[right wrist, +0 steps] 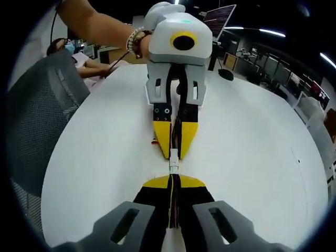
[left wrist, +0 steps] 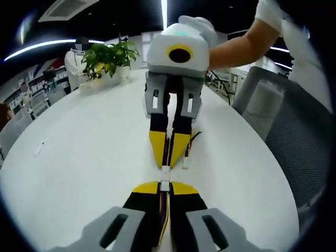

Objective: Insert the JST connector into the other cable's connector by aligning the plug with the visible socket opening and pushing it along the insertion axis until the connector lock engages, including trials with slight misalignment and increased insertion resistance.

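I am holding the left gripper [left wrist: 165, 187] clamped on its cable, jaws pressed together on the wires, its white JST plug [left wrist: 165, 185] sticking out at the tips. Facing it, the right gripper [left wrist: 168, 157] is pinching the other cable, whose socket connector [left wrist: 165, 169] is touching the plug over the white table [left wrist: 79, 157]. A potted plant [left wrist: 107, 58] is sitting at the far edge.

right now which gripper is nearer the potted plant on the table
Right. The right gripper sits between the left gripper and the potted plant, which stands at the table's far edge behind it; the left is farther back.
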`<state>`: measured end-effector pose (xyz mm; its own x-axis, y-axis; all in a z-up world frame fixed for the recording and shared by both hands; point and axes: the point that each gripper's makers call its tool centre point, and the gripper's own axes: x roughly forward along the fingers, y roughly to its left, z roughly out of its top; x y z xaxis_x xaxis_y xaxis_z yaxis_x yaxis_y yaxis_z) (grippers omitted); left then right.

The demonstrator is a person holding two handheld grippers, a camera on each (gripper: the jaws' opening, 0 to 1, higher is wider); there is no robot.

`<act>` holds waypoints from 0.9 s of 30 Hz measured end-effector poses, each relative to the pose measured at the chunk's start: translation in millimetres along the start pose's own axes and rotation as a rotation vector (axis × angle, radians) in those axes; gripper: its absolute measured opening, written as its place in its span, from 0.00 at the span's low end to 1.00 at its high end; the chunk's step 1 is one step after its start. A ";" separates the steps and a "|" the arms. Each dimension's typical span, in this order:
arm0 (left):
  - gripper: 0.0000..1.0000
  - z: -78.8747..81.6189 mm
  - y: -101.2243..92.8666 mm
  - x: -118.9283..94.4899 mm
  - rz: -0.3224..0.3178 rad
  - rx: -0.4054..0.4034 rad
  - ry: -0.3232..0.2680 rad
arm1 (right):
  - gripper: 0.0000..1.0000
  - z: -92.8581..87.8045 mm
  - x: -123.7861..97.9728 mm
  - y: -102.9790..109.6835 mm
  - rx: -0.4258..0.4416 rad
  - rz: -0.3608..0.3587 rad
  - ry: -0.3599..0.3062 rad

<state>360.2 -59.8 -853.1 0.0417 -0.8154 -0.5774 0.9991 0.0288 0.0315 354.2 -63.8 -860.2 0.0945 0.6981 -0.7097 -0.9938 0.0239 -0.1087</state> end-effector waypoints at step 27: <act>0.00 5.4 7.6 -4.5 0.011 0.003 -0.011 | 0.01 5.6 -3.8 -7.8 0.032 -0.023 -0.020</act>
<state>367.6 -59.1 -845.9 0.0523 -0.8212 -0.5682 0.9986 0.0361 0.0397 361.3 -62.6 -852.7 0.1159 0.7116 -0.6929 -0.9928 0.0624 -0.1020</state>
